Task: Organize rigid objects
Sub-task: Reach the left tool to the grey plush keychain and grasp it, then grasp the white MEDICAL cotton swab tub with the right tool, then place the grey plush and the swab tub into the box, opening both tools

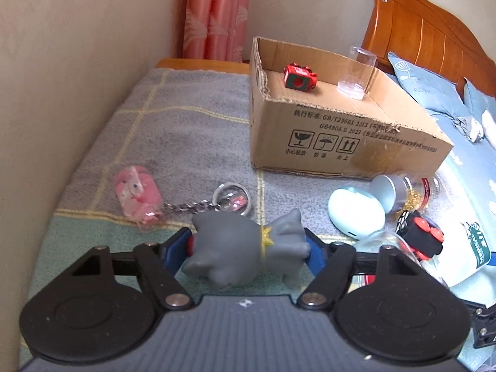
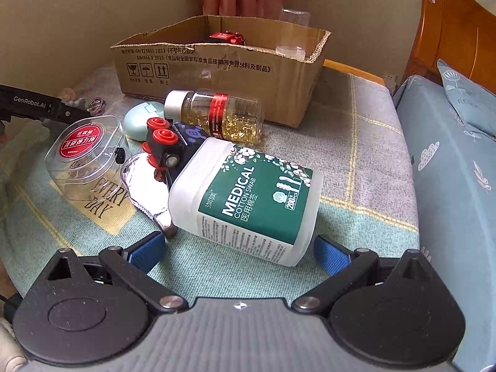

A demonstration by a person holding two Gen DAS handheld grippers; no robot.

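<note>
My left gripper (image 1: 248, 252) is shut on a grey rubber animal toy (image 1: 245, 251) just above the blanket. A cardboard box (image 1: 341, 142) stands ahead and holds a red cube toy (image 1: 299, 76) and a clear cup (image 1: 356, 74). My right gripper (image 2: 241, 252) is open, its blue fingers either side of the near end of a white cotton swab jar (image 2: 248, 201) lying on its side. The box also shows in the right wrist view (image 2: 217, 74).
A pink keychain charm (image 1: 138, 198) with chain and ring lies left. A pale blue egg-shaped case (image 1: 356, 214), a capsule bottle (image 2: 217, 114), a black-and-red fidget cube (image 2: 164, 145), a clear lidded tub (image 2: 86, 158) and a glass piece (image 2: 145, 186) crowd the blanket. Wall left, wooden headboard (image 1: 434, 31) and pillows right.
</note>
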